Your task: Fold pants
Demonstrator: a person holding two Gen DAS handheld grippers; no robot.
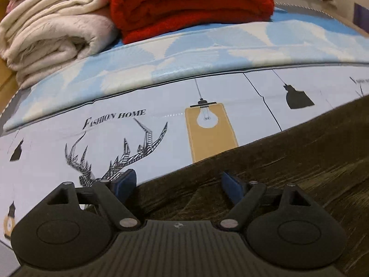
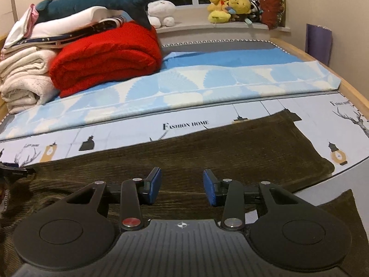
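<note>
The pants [image 2: 207, 152] are spread on the bed [image 2: 253, 106]; both grippers' fingers [image 1: 125, 182] [image 2: 154, 182] are held spread, empty. An edge should be pinched squarely.

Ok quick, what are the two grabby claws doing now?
Left gripper: open, empty, above the dark brown corduroy pants.
Right gripper: open, empty, above them too.

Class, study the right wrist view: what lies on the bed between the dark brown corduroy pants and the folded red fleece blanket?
In the right wrist view, between the dark brown corduroy pants and the folded red fleece blanket lie only the printed white bedsheet and a blue-and-white mat.
</note>
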